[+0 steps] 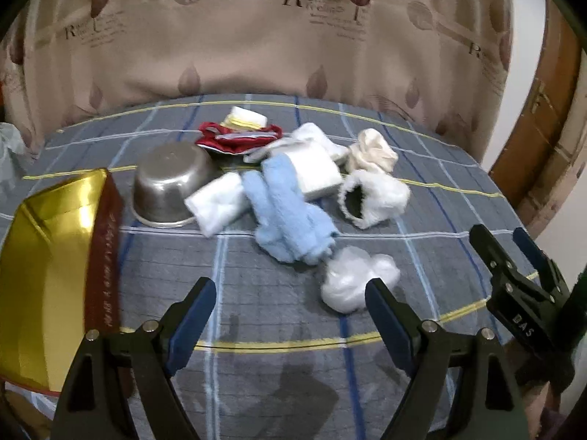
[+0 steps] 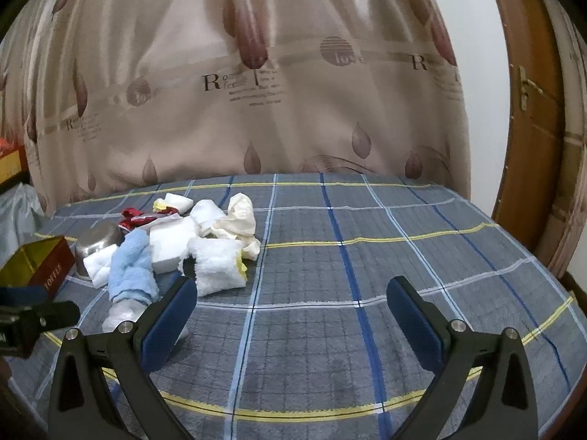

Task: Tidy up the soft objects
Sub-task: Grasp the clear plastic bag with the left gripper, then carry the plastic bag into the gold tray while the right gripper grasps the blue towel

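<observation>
A heap of soft things lies on the grey plaid bed cover [image 1: 256, 366]: a fluffy light-blue cloth [image 1: 290, 212], a white fuzzy sock [image 1: 374, 194], a white foam block [image 1: 315, 168], a folded white cloth [image 1: 216, 205], a cream rag [image 1: 374, 154], a red cloth [image 1: 234, 137] and a white plastic wad [image 1: 356, 282]. My left gripper [image 1: 291, 293] hovers open just short of the wad, nothing between its fingers. My right gripper [image 2: 291, 293] is open over bare cover, right of the blue cloth [image 2: 132, 267] and the fuzzy sock [image 2: 220, 264]; it also shows as the right gripper [image 1: 502, 238] at that view's right edge.
A steel bowl [image 1: 168, 183] lies tipped on its side left of the heap. An open gold-lined box with dark red sides [image 1: 47, 278] stands at the left edge. A beige printed curtain [image 1: 256, 36] hangs behind the bed. A wooden door [image 2: 524, 146] is at the right.
</observation>
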The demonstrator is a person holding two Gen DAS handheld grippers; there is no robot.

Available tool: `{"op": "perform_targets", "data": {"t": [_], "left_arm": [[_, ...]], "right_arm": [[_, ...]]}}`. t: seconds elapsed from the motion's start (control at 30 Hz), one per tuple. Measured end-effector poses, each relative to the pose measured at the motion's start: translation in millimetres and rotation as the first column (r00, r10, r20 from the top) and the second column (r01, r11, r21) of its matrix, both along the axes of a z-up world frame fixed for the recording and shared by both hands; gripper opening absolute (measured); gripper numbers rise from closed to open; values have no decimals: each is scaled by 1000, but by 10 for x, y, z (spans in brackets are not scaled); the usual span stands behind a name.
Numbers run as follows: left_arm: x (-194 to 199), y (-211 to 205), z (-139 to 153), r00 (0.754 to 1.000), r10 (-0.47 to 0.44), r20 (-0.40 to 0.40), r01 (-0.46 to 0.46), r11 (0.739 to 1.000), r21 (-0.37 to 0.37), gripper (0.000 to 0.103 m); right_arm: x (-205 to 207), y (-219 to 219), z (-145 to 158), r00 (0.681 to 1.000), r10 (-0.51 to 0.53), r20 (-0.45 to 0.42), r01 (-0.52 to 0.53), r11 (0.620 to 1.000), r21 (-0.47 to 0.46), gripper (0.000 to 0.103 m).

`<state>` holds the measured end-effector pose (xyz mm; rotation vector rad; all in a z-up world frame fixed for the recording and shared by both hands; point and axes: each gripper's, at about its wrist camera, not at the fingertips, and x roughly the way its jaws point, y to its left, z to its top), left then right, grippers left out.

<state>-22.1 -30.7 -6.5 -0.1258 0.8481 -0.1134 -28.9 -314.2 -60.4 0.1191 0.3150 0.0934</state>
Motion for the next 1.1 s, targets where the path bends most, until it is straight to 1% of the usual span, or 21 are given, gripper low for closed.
{"op": "perform_targets", "data": {"t": [0.13,0.3,0.57,0.73,0.83,0.87,0.9,0.93,0.97,1.0,1.07,1.1], "left_arm": [[0,-82,-20,1000,-31,-7,30,999,-14,86],[28,-181,-55,998,-58,-20,58,998,-19,86],[229,-350,-94,994,-102,-33,100,994,-44,86],[311,-444,-169,993,-112,-45,111,993,-35,85],[320,-433,-208,992,-116,-41,113,992,-64,85],[327,-434,-230,992,-118,-46,114,991,-72,80],[336,-437,-247,990,-127,-53,122,989,-81,67],[344,-440,-274,989,-137,-62,132,987,-88,59],[362,-457,-309,986,-149,-79,141,986,-89,42],[389,-475,-350,982,-161,-98,153,984,-90,40],[388,-465,-353,983,-165,-81,156,982,-102,38],[392,-456,-349,983,-165,-79,156,981,-111,30]], "right_arm": [[11,-44,-14,1000,1,-11,-1,1000,19,103],[11,-48,-10,1000,8,1,-8,1000,22,103],[24,-102,-33,1000,0,-12,0,998,65,103],[25,-103,-45,1000,-4,-16,5,998,67,103],[56,-133,-55,1000,3,-29,0,996,87,103],[63,-134,-59,999,4,-33,-1,996,92,103],[66,-135,-60,999,5,-34,-1,996,94,103],[70,-135,-60,999,5,-33,-2,995,95,103],[67,-125,-61,999,5,-32,-2,995,96,103],[71,-130,-62,999,6,-32,-2,995,95,103],[77,-135,-67,999,7,-37,-4,995,97,103],[71,-141,-70,999,8,-37,-4,995,99,103]]}}
